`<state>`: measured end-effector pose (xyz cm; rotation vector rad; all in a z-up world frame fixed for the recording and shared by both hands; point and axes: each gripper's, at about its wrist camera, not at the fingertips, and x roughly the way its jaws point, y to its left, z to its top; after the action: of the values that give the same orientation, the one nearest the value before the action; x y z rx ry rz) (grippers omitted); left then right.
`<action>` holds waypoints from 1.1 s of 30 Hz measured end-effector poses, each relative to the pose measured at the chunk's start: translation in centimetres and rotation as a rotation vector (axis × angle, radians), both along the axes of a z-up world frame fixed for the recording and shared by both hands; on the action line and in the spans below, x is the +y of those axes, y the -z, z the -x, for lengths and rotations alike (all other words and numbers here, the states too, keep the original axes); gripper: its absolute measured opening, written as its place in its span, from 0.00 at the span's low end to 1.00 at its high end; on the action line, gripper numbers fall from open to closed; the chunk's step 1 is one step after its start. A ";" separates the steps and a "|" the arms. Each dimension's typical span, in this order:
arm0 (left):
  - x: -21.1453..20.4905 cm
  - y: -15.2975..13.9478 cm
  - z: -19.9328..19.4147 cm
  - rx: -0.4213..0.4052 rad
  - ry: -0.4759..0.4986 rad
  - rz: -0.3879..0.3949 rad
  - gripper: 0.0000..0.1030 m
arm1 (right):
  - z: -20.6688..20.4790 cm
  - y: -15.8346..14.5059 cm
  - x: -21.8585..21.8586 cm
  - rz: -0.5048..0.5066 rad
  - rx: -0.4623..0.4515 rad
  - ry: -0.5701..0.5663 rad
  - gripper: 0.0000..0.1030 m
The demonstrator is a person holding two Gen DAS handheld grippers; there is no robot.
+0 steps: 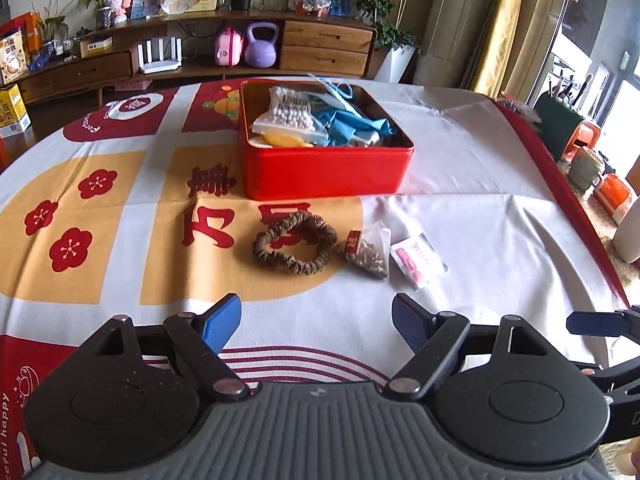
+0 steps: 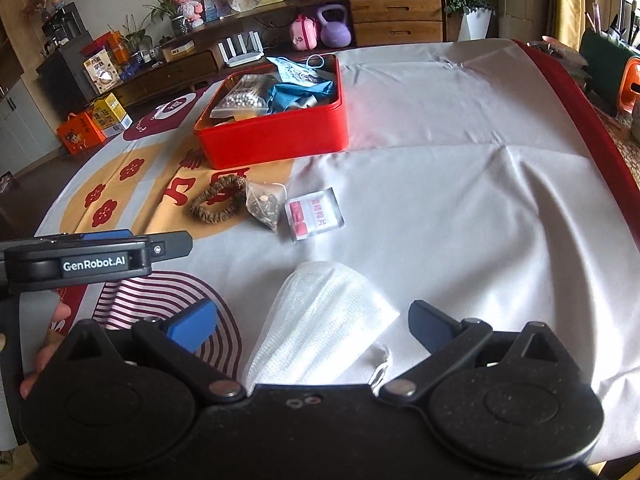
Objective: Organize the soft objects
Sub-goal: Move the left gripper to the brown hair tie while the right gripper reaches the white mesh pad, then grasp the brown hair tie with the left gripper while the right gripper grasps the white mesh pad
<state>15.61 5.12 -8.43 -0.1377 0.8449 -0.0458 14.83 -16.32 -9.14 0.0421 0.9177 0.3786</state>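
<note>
A red tin box (image 1: 326,168) (image 2: 276,138) stands on the table, holding a bag of white beads (image 1: 286,110), blue gloves (image 1: 352,126) and a mask (image 2: 298,70). In front of it lie a brown scrunchie (image 1: 296,242) (image 2: 218,200), a mesh tea sachet (image 1: 370,254) (image 2: 264,202) and a small white-and-red packet (image 1: 418,260) (image 2: 314,214). My left gripper (image 1: 316,322) is open and empty, short of the scrunchie. My right gripper (image 2: 314,320) is open, and white gauze (image 2: 320,320) lies on the cloth between its fingers, untouched.
A white, red and yellow tablecloth (image 1: 460,160) covers the table; its red border (image 2: 580,120) runs along the right edge. A wooden sideboard (image 1: 320,46) stands beyond the table. The left gripper shows in the right wrist view (image 2: 96,258).
</note>
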 end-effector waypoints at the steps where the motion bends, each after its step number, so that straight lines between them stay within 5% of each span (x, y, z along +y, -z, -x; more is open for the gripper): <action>1: 0.0 0.3 -0.1 0.005 -0.002 -0.003 0.80 | 0.1 0.2 0.1 0.001 0.003 0.000 0.99; 23: 0.5 5.0 -7.3 0.059 -0.035 -0.080 0.80 | -1.3 3.7 0.6 0.065 0.091 -0.005 0.98; 33: -0.6 5.5 -8.5 0.006 0.000 -0.156 0.81 | -1.5 4.1 1.0 0.116 0.062 -0.021 0.80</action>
<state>24.07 4.52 -13.97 0.0085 0.8510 0.0206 16.38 -15.28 -13.26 -0.0623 1.0007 0.3450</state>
